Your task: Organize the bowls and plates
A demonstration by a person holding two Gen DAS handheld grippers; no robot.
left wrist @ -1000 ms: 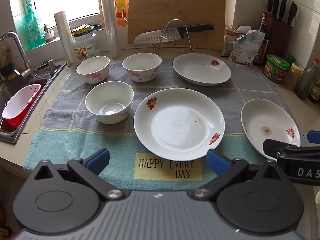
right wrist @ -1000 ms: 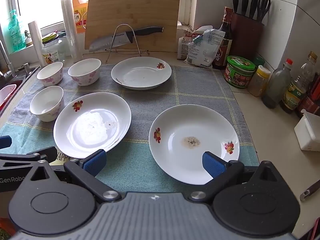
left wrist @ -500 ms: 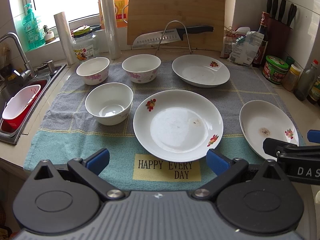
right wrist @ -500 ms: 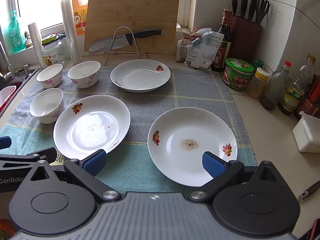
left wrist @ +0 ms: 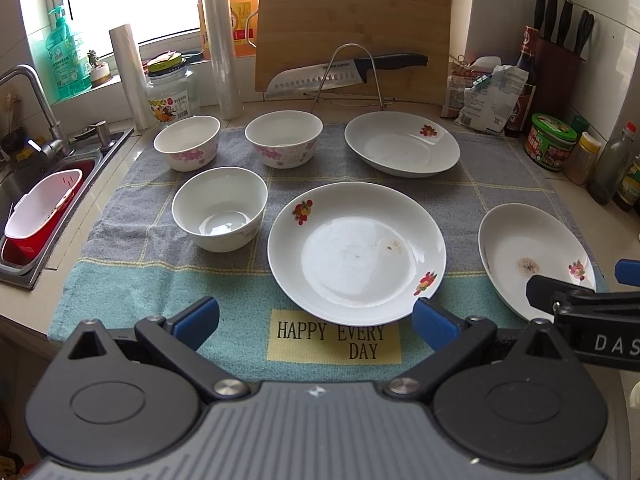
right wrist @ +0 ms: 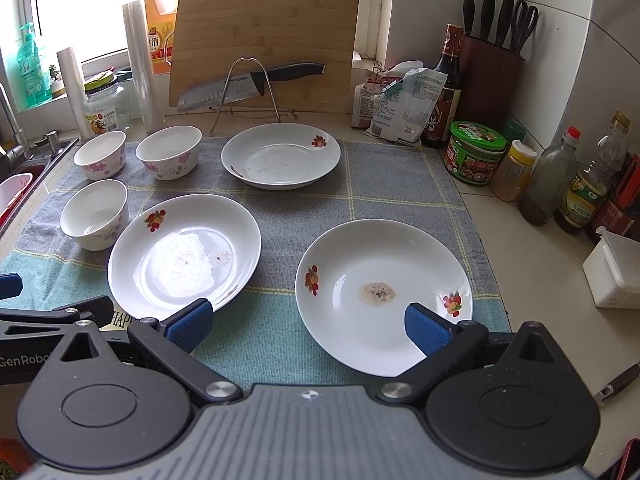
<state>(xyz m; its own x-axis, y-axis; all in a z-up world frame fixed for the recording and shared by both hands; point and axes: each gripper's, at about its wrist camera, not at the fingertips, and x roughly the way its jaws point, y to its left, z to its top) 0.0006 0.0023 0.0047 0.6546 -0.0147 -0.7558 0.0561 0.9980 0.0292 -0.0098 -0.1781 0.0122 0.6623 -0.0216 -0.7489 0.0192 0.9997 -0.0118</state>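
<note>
Between the wide-spread jaws of the left gripper (left wrist: 316, 318) sits nothing — just the towel (left wrist: 160, 280) and the near edge of the middle plate (left wrist: 356, 248). Beside it, the right gripper (right wrist: 306, 322) hangs equally agape over the stained plate (right wrist: 384, 294). Three bowls (left wrist: 219, 208) and a third plate (left wrist: 402, 144) stand farther back.

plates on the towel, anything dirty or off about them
Two look soiled. The white flowered plate at the near right has a brownish speckled stain in its centre, and the white flowered plate in the middle has a small brown spot. Nothing is chipped, tipped or spilled.
</note>
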